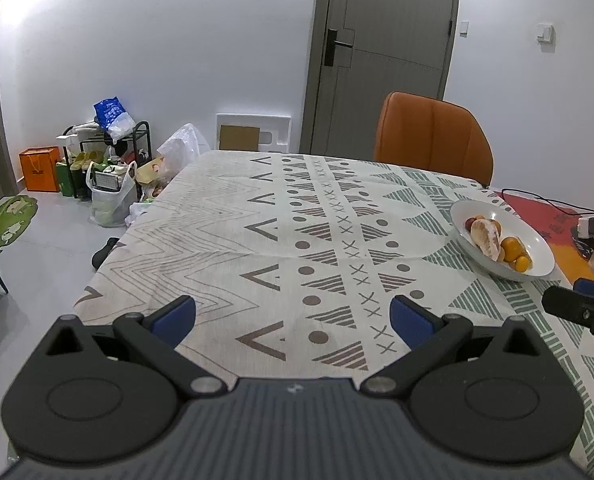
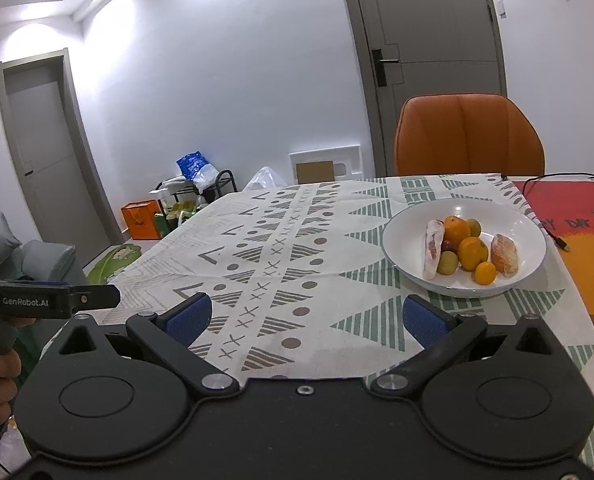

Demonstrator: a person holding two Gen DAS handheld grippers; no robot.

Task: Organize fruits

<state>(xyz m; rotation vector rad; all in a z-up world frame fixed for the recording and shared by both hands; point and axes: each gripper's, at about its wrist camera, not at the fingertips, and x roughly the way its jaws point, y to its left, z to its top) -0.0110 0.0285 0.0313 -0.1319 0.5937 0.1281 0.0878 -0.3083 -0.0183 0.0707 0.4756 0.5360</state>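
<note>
The left tongs (image 1: 293, 316) stand wide apart and carry nothing, with only patterned tablecloth (image 1: 265, 248) showing between the blue pads. The right tongs (image 2: 305, 316) are spread just as wide and are likewise empty, hanging over the near part of the table with the white bowl (image 2: 401, 224) ahead and to their right.

All the fruit in view sits inside that bowl. In the right wrist view there is a pile of oranges (image 2: 473, 252), a smaller one at the front, a couple of greenish-yellow round fruits (image 2: 447, 263), something dark red tucked behind them, a long peeled pomelo wedge (image 2: 433, 252) leaning against the pile on the left, and a second peeled segment (image 2: 504, 258) on the right. Nothing loose lies on the cloth in either view.

Judging by this, the gathering looks finished or nearly so: the fruit is collected in one dish and neither tool holds a piece. What may be left is tidying within the bowl, or nothing at all; the part of the table beyond the red mat (image 2: 569, 208) is cut off, so stray fruit there cannot be ruled out. An orange chair (image 2: 469, 136) stands behind the table, well apart from the bowl.
</note>
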